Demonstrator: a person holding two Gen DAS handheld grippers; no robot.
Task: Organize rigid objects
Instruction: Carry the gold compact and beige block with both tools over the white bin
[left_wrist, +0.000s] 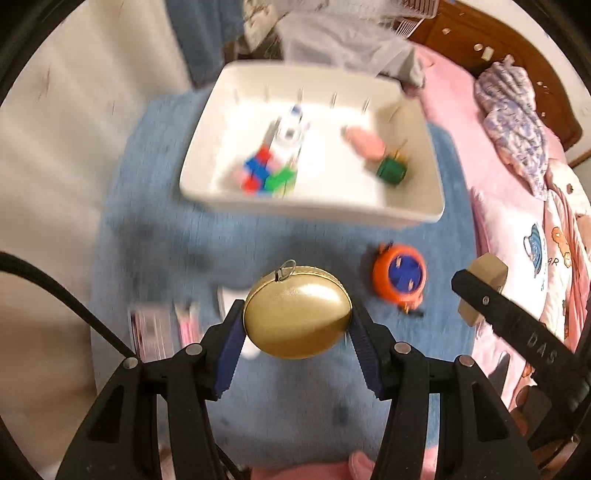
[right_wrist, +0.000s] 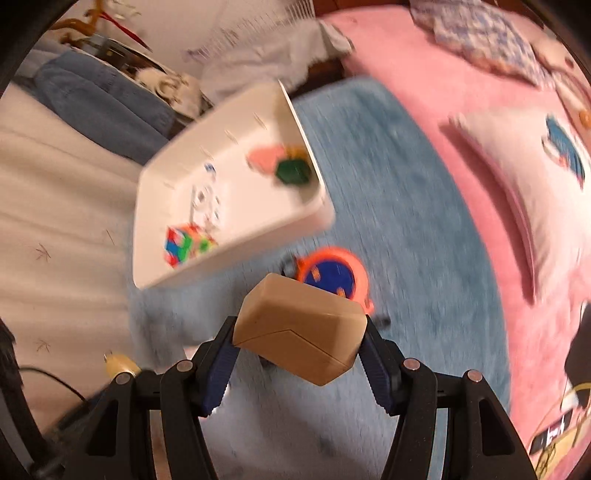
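Left gripper (left_wrist: 297, 325) pinching a shiny gold oval tin (left_wrist: 297, 319) above the blue fuzzy rug (left_wrist: 155, 236), right gripper (right_wrist: 298, 341) pinching a tan faceted block (right_wrist: 300, 330), round orange-and-blue toy (left_wrist: 399, 276) on the rug, white plastic bin (left_wrist: 255, 205) beyond holding a multicoloured cube (left_wrist: 260, 173).

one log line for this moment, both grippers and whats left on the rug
left gripper: shut on gold tin | right gripper: shut on tan box | white bin: holds several items | orange reel: on blue rug
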